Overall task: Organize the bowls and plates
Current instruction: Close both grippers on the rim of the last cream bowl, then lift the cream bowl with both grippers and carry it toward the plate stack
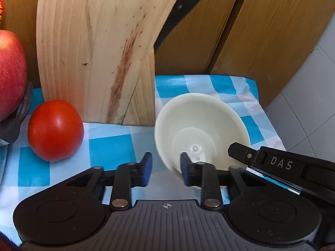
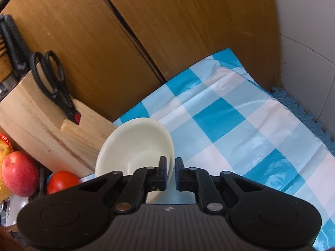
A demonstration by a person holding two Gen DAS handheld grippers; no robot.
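A cream bowl (image 1: 201,125) is tilted above the blue-checked cloth, its inside facing the cameras. My right gripper (image 2: 170,173) is shut on the bowl's (image 2: 134,144) rim, one finger inside and one outside. My left gripper (image 1: 165,167) is open; its right finger sits inside the bowl's near rim and its left finger outside, without clamping. The right gripper's fingers (image 1: 247,154) show at the bowl's right rim in the left wrist view.
A wooden knife block (image 1: 94,48) with scissors (image 2: 54,83) stands at the left against a wooden cabinet (image 2: 146,31). A tomato (image 1: 55,130) and an apple (image 1: 10,73) lie beside it. The checked cloth (image 2: 240,136) stretches right towards a white wall (image 2: 309,52).
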